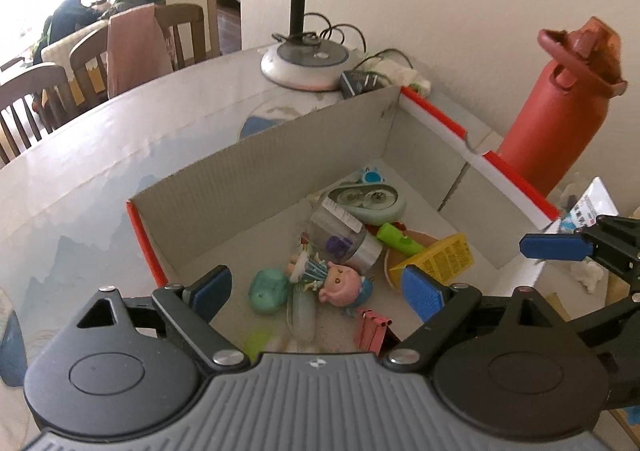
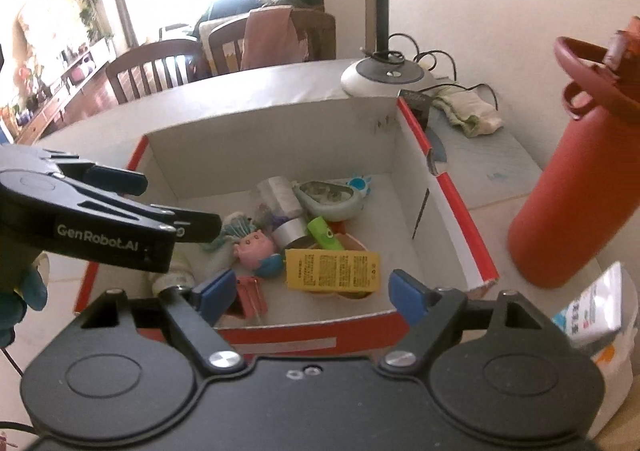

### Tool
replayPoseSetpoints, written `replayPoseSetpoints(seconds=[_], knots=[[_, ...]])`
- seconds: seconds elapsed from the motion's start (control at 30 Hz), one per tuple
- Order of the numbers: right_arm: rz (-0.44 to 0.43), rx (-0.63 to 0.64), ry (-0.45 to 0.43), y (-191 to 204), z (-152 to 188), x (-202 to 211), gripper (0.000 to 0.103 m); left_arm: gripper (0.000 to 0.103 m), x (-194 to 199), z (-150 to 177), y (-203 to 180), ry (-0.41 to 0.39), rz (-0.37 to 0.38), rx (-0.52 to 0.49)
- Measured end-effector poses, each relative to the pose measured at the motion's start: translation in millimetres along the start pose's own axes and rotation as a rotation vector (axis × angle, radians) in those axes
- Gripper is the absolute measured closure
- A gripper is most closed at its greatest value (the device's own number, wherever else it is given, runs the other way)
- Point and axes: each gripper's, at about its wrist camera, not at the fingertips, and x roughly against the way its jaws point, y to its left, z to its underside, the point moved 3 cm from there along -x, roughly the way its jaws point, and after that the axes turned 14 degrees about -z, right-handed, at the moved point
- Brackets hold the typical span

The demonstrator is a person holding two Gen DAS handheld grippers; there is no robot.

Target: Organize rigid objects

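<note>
A red-edged cardboard box [image 1: 280, 147] [image 2: 452, 211] on the table holds several small items: a pink-haired doll [image 1: 340, 283] [image 2: 256, 245], a yellow packet [image 1: 440, 259] [image 2: 332, 269], a green toy [image 1: 400, 239] [image 2: 326, 237], a clear jar [image 1: 344, 235], a tape dispenser [image 1: 368, 201] [image 2: 332, 199] and pink clips [image 1: 372, 333] [image 2: 250, 297]. My left gripper [image 1: 318, 291] is open and empty, hovering above the box's near end; it also shows in the right wrist view [image 2: 160, 203]. My right gripper [image 2: 310, 295] is open and empty over the box's front wall; it also shows in the left wrist view [image 1: 556, 247].
A red water bottle [image 1: 560, 103] [image 2: 576, 179] stands right of the box. A desk lamp base [image 1: 304, 65] [image 2: 386, 77] with cables, a cloth [image 2: 468, 111] and a printed packet [image 2: 596, 307] lie around it. Wooden chairs [image 1: 36, 91] stand beyond the table.
</note>
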Motion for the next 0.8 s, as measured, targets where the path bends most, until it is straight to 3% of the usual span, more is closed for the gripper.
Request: replayPoseSetpoints(seconds=[0.53,0.8], knots=[[-0.009,-0.079,-0.178,35,7,63,0.017,0.011,84,19,26,-0.174,0.008,0.004],[-0.049,-0.088,-0.237,63,18,79,0.013,0.011,116,43,44,-0.211,0.041,0.025]])
